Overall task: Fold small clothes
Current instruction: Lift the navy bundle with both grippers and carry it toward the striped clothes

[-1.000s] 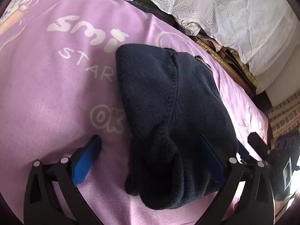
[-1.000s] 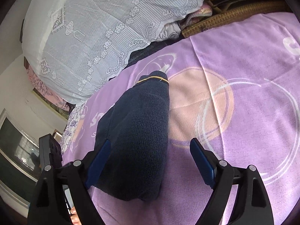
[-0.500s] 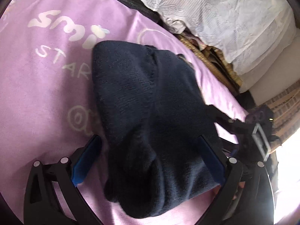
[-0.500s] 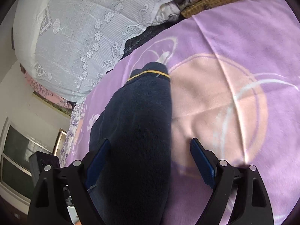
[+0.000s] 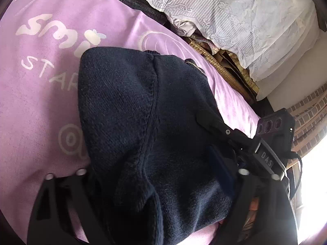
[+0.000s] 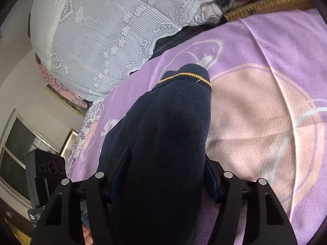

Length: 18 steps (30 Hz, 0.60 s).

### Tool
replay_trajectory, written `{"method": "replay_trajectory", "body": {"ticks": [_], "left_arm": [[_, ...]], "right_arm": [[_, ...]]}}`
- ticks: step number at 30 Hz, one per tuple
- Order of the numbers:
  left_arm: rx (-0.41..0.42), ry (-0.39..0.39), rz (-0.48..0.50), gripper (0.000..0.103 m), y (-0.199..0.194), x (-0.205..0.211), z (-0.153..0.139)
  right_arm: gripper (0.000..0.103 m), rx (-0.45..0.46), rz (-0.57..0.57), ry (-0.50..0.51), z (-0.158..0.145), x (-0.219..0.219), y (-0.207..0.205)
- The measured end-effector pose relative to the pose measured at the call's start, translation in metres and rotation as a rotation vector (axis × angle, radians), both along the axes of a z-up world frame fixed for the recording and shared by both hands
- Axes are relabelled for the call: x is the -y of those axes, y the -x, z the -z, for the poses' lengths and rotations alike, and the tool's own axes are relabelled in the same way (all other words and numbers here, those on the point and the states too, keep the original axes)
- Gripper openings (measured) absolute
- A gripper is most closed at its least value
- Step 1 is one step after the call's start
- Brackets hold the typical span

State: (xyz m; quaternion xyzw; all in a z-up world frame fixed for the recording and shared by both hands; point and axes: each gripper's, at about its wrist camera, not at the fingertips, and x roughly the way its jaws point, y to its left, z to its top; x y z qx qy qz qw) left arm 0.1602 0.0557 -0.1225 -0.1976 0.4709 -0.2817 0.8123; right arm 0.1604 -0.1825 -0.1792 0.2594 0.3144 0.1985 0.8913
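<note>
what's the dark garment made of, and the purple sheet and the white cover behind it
Garment: looks like navy knitted yarn, wool or acrylic; visible stitch rows, matte and fuzzy, mustard stripe at the cuff.
Purple sheet: seemingly a soft plush fabric; faint nap, slight sheen, pale printed motifs.
White cover: thin lace-like cloth; openwork flowers, scalloped edge.

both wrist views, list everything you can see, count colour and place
sweater: one, navy with a yellow stripe at one end, folded on the blanket
blanket: one, purple with white lettering and pink rings, under the sweater
lace cloth: one, white, draped behind the blanket
wicker edge: one, brown, beside the lace cloth
window: one, dark, far left in the right view
left tongs: black with blue pads, closing on the sweater's near end
right tongs: black with blue pads, pressing the sweater's sides
</note>
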Motion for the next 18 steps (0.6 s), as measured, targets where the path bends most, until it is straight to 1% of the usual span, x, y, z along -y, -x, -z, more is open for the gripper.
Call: {"method": "replay_trajectory", "body": {"ticks": [3,5,7,9,12,13,14,16,18], "left_arm": [[0.022,-0.028,-0.005,0.078,0.003,0.003,-0.002],[0.038,-0.038,-0.005,0.074,0.006,0.004,-0.005],[0.051,-0.026,0.008,0.071,0.008,0.004,-0.009],[0.049,-0.007,0.03,0.071,0.01,0.006,-0.009],[0.024,0.012,0.063,0.071,0.01,0.012,-0.006],[0.019,0.009,0.069,0.072,0.01,0.014,-0.005],[0.01,0.001,0.072,0.079,0.01,0.016,-0.003],[-0.02,-0.007,0.057,0.088,0.006,0.018,0.004],[-0.018,-0.013,0.058,0.088,0.006,0.017,0.005]], "right_arm": [[0.059,0.026,0.012,0.032,-0.005,-0.003,0.005],[0.058,0.037,0.021,0.045,-0.008,-0.003,0.008],[0.057,0.052,0.028,0.048,-0.011,-0.002,0.013],[0.056,0.064,0.042,0.045,-0.016,0.002,0.022],[0.055,0.043,0.065,0.031,-0.017,0.012,0.03],[0.055,0.034,0.071,0.023,-0.015,0.016,0.033],[0.055,0.027,0.074,0.014,-0.013,0.019,0.035],[0.055,0.009,0.076,-0.009,-0.008,0.025,0.038],[0.057,-0.011,0.076,-0.027,-0.002,0.028,0.036]]}}
